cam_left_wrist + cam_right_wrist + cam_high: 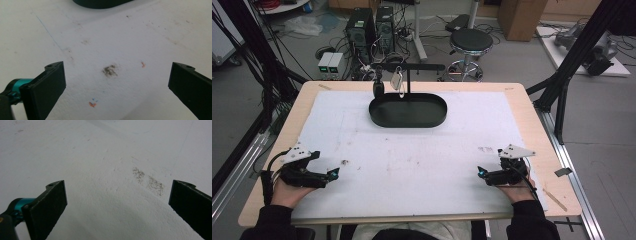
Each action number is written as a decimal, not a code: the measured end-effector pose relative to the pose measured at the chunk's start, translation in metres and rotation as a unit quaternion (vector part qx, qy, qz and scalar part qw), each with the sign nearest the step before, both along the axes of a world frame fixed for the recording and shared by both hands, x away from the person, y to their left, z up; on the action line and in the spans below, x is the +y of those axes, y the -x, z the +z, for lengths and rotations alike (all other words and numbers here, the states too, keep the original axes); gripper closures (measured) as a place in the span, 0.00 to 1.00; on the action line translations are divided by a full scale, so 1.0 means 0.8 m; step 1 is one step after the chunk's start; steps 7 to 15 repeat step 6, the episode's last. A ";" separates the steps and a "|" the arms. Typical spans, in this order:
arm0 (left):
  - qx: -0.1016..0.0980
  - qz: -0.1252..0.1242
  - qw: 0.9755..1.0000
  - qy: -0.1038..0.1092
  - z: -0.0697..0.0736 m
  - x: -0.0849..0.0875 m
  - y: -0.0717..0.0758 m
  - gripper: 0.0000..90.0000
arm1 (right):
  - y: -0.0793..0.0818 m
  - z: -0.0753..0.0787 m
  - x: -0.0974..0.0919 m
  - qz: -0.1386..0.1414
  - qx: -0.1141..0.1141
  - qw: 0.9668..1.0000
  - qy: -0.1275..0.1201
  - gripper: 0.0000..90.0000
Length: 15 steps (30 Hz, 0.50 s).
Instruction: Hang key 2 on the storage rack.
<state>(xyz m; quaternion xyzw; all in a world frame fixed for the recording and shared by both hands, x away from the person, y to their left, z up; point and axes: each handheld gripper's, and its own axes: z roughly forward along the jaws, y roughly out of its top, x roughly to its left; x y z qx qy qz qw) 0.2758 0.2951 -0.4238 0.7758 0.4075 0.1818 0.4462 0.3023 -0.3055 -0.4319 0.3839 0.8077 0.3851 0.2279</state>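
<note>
Left hand-held gripper (333,173): held low at the near left of the counter (522,107), jaws spread wide apart, nothing between them. In its own view (117,82) the jaws frame bare white sheet (422,150) with a dark smudge (109,70) and small orange flecks.

Right hand-held gripper (481,171): held low at the near right of the counter, jaws likewise wide apart and empty. Its own view (117,202) shows white sheet with two grey speckled marks (148,181) ahead.

Black oval tray (408,110): sits at the far middle of the white sheet, well apart from both grippers. Its near edge shows at the top of the left gripper view (100,3).

Black stand (407,75): rises at the tray's far side with a crossbar; a small pale item (397,80) hangs from the bar above the tray; too small to tell what it is.

Beyond the counter: a round stool (470,42) and computer towers (372,27) on the floor.
</note>
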 end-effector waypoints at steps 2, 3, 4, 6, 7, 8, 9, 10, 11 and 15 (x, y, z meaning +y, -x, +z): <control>0.008 -0.001 1.000 0.002 -0.005 -0.003 0.003 0.02 | 0.000 0.000 0.000 0.002 0.000 1.000 0.000 0.01; 0.011 -0.001 1.000 0.002 -0.008 -0.004 0.005 0.02 | 0.000 0.000 0.000 0.004 -0.002 1.000 0.000 0.01; 0.013 -0.002 1.000 0.000 -0.010 -0.006 0.006 0.02 | -0.001 0.000 0.000 0.004 -0.002 1.000 0.001 0.01; 0.011 -0.002 1.000 -0.014 -0.011 -0.011 0.006 0.02 | -0.001 0.000 -0.001 0.004 -0.001 1.000 -0.001 0.01; 0.011 -0.002 1.000 -0.014 -0.011 -0.011 0.006 0.02 | -0.001 0.000 -0.001 0.004 -0.001 1.000 -0.001 0.01; 0.011 -0.002 1.000 -0.014 -0.011 -0.011 0.006 0.02 | -0.001 0.000 -0.001 0.004 -0.001 1.000 -0.001 0.01; 0.011 -0.002 1.000 -0.014 -0.011 -0.011 0.006 0.02 | -0.001 0.000 -0.001 0.004 -0.001 1.000 -0.001 0.01; 0.011 -0.002 1.000 -0.014 -0.011 -0.011 0.006 0.02 | -0.001 0.000 -0.001 0.004 -0.001 1.000 -0.001 0.01; 0.011 -0.002 1.000 -0.014 -0.011 -0.011 0.006 0.02 | -0.001 0.000 -0.001 0.004 -0.001 1.000 -0.001 0.01; 0.011 -0.002 1.000 -0.014 -0.011 -0.011 0.006 0.02 | -0.001 0.000 -0.001 0.004 -0.001 1.000 -0.001 0.01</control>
